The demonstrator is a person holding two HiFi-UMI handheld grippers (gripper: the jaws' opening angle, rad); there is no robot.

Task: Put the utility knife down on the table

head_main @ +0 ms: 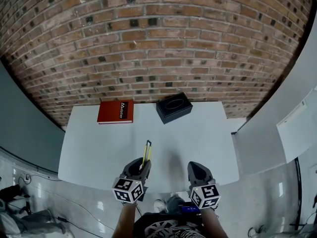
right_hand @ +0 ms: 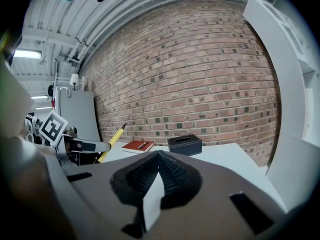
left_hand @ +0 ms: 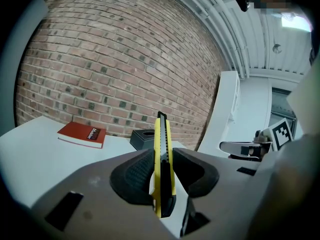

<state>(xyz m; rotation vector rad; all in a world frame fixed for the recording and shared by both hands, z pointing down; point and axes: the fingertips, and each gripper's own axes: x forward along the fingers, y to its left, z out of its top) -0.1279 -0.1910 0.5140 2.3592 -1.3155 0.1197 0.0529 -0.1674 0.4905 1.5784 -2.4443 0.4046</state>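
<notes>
A yellow utility knife (head_main: pixel 147 153) with a black spine is clamped between the pads of my left gripper (head_main: pixel 142 165), above the near part of the white table (head_main: pixel 94 152). In the left gripper view the knife (left_hand: pixel 162 149) stands upright between the two dark pads, its tip pointing away toward the brick wall. About a hand's width to the right, my right gripper (head_main: pixel 198 169) is shut with nothing in it; in the right gripper view its pads (right_hand: pixel 170 171) meet. The right gripper view also catches the knife (right_hand: pixel 112 142) at the left.
A red book (head_main: pixel 116 111) lies at the table's back left. A black tissue box (head_main: pixel 174 107) stands at the back middle. A brick wall runs behind the table. White shelving (head_main: pixel 277 133) borders the right side.
</notes>
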